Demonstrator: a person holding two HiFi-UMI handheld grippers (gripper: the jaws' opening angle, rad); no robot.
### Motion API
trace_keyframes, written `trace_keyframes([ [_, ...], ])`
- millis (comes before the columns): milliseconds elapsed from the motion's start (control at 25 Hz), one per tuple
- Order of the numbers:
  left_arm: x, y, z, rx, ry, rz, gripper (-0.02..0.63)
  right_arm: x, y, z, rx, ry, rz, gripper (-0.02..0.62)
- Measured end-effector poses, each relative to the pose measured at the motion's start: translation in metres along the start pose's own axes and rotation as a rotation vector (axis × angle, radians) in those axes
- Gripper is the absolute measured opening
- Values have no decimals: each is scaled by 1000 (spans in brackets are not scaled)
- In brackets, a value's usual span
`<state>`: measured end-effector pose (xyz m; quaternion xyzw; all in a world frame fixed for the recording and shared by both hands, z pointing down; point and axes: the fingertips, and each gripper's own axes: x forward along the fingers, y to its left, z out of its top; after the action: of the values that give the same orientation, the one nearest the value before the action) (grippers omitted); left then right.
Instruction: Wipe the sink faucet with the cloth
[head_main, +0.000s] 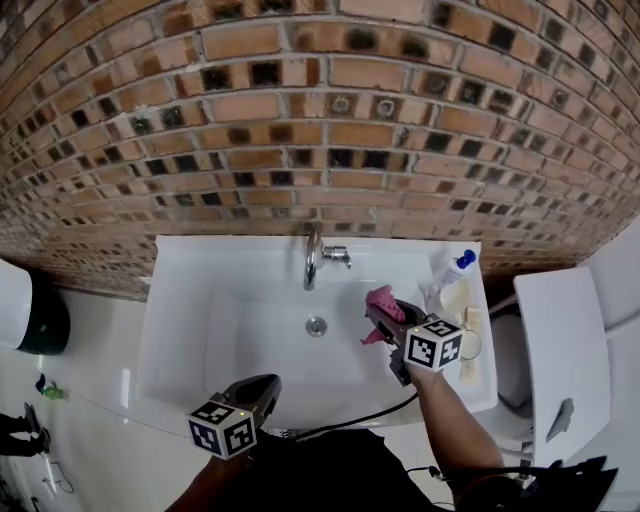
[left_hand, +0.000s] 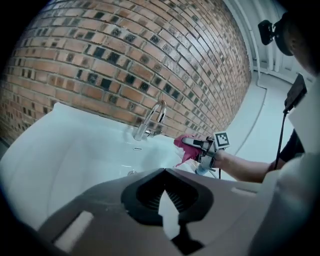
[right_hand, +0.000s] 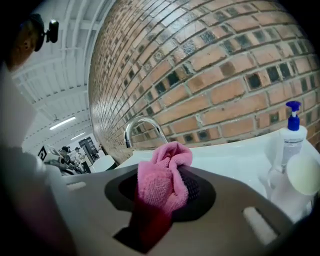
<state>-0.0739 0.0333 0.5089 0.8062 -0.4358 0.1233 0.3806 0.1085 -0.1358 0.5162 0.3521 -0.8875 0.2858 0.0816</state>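
A chrome faucet rises at the back of the white sink, against a brick wall. My right gripper hovers over the basin a little right of the spout, shut on a bunched pink cloth. In the right gripper view the pink cloth bulges out of the jaws, with the faucet beyond it on the left and apart from it. My left gripper hangs over the sink's front rim, shut with nothing in it. From the left gripper view the faucet and the cloth stand side by side.
A pump soap bottle and a pale yellowish object sit on the sink's right ledge. The drain lies below the spout. A white fixture stands at the right, and a black cable crosses the sink's front.
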Motion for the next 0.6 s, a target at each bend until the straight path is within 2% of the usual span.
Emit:
trace_keyframes([
  [200, 23, -9, -16, -26, 51, 70, 3, 41, -32, -6, 6, 54, 73, 137],
  [440, 50, -21, -27, -41, 110, 115, 3, 80, -57, -1, 8, 80, 157, 135],
  [600, 53, -14, -20, -75, 105, 168, 3, 107, -70, 9, -32, 91, 190, 135],
])
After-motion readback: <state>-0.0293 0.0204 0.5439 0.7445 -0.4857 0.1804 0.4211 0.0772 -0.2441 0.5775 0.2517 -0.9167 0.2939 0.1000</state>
